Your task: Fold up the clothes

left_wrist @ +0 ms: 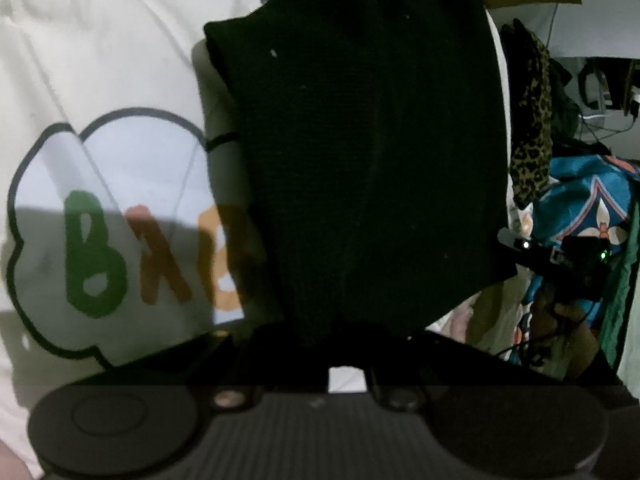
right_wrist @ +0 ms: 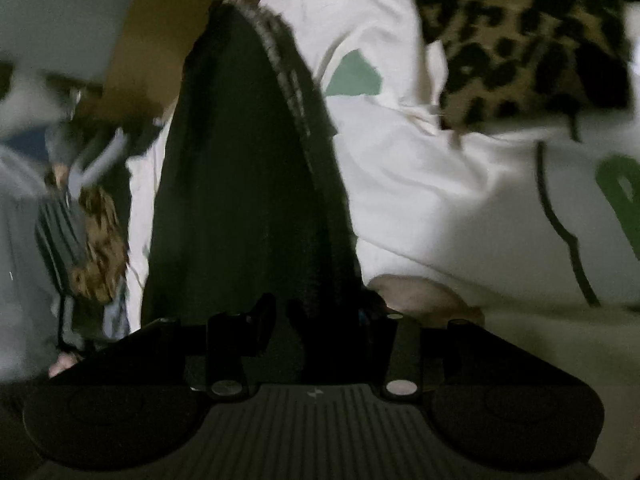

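Note:
A black garment (left_wrist: 360,160) hangs up the middle of the left wrist view. My left gripper (left_wrist: 344,336) is shut on its lower edge, and the cloth hides the fingertips. In the right wrist view the same black garment (right_wrist: 240,180) rises as a tall fold with a ribbed hem. My right gripper (right_wrist: 280,316) sits at its base with the jaws apart; the cloth runs between them and I see no pad pressing on it. The right gripper's housing (left_wrist: 576,260), with green lights, shows by the garment's right corner, held by a hand (left_wrist: 560,320).
Beneath the black garment lies a white T-shirt (left_wrist: 100,80) with a cloud print and coloured letters, also visible as white T-shirt (right_wrist: 420,200). A leopard-print cloth (left_wrist: 532,140) (right_wrist: 520,40) and a blue patterned cloth (left_wrist: 588,200) lie to the right. Blurred grey clothes (right_wrist: 24,220) sit on the left.

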